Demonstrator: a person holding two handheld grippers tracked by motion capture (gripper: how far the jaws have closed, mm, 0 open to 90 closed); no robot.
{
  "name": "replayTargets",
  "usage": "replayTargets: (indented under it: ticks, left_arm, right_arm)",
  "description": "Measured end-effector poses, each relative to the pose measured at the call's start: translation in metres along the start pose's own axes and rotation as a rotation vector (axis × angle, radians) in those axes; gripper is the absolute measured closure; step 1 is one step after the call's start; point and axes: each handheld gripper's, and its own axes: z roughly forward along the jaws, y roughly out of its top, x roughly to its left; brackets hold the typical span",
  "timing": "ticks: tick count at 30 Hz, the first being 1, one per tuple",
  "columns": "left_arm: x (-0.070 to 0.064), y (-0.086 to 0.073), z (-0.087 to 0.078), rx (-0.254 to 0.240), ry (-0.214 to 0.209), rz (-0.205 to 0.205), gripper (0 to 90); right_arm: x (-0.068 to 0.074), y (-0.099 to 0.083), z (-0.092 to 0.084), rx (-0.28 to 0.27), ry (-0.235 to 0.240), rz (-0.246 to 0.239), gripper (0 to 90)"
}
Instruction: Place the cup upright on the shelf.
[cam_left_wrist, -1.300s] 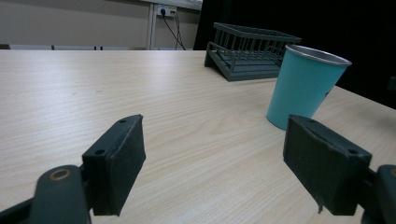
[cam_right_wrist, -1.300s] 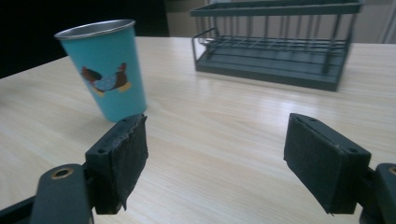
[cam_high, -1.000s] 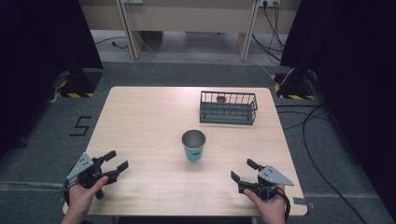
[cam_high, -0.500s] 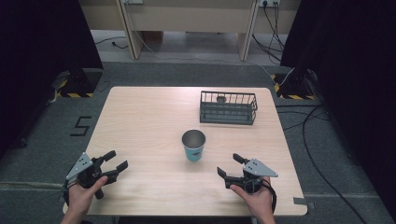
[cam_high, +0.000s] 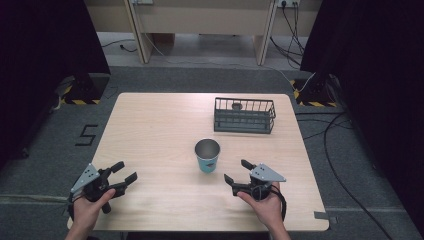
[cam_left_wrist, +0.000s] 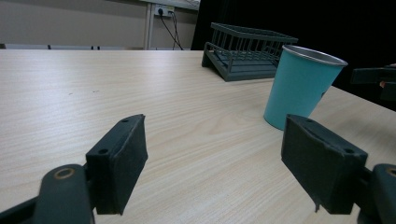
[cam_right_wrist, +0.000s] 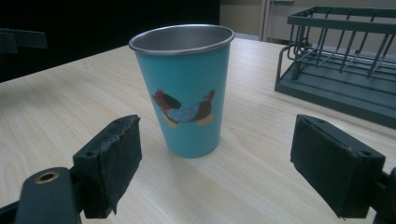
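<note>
Pale wood grain runs across the desk (cam_high: 150, 130), light beige with fine darker streaks. Near its middle stands a turquoise cup (cam_right_wrist: 184, 93) with a bare silver metal rim and inside, and on its side a printed dog, dark brown with reddish ears, wearing a blue coat dotted white. Toward the far right corner sits a dark grey-green wire basket (cam_high: 244, 115). The left gripper (cam_high: 122, 176) and right gripper (cam_high: 237, 171) are black, each topped with a grey plate. The floor is dark grey carpet (cam_high: 50, 145), with yellow-and-black striped tape.
</note>
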Motion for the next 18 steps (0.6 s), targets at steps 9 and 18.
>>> replayTargets:
  ticks: [9,18]
  left_arm:
    - [0.0,0.0,0.0,0.0,-0.001,-0.002,21.7]
    - [0.0,0.0,0.0,0.0,-0.001,-0.002,21.7]
  right_arm:
    - [0.002,0.008,0.018,0.002,0.017,-0.005,17.4]
    - [0.005,0.013,0.032,0.009,0.035,-0.017,17.4]
